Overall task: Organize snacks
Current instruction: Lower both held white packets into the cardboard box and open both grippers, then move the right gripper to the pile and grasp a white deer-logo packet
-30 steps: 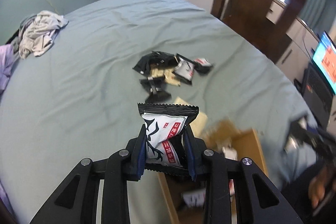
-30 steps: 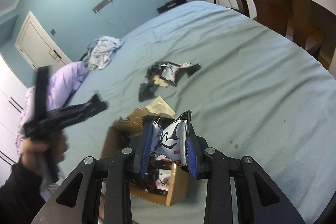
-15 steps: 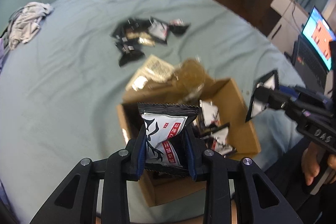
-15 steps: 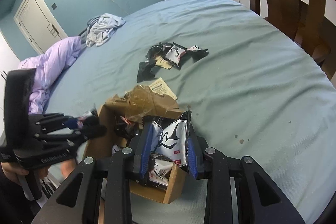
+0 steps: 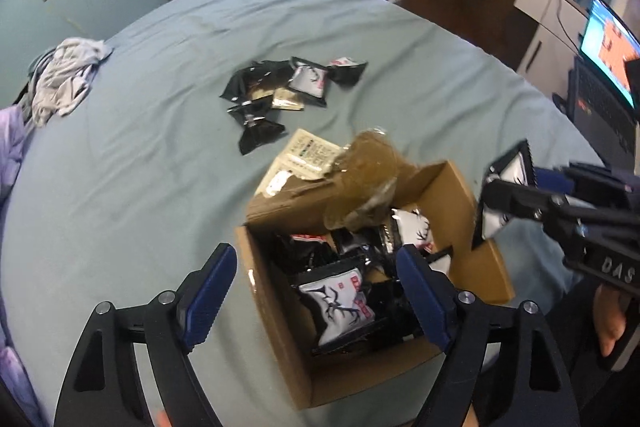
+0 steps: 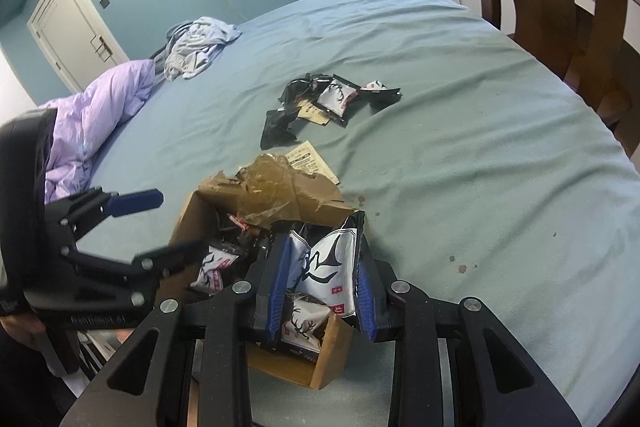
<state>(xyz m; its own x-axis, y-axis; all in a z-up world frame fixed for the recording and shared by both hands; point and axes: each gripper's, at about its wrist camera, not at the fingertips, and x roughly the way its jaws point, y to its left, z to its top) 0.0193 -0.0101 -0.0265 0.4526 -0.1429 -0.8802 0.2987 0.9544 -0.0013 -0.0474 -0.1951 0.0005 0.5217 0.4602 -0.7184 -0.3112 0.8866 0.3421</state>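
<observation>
Hiding the cardboard box (image 6: pixel 320 375) interior, right tool (image 6: pixel 320 291) grips packet (image 6: pixel 332 267).

One cardboard box (image 5: pixel 472 187), two tools, one loose pile of snack packets (image 5: pixel 292 87), one laptop (image 5: pixel 604 75), one crumpled garment (image 6: pixel 200 45)

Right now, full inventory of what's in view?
box: one, brown cardboard, open, near edge of bed
packets in box: several, black and white, exact count unclear
loose packets: a small pile, mostly black, mid-bed
paper slip: one, cream, behind box
bed: one, grey-green sheet
clothes: grey heap, far corner
quilt: lilac, left
left claw: opening, empty, over box
right claw: shut on packet
</observation>
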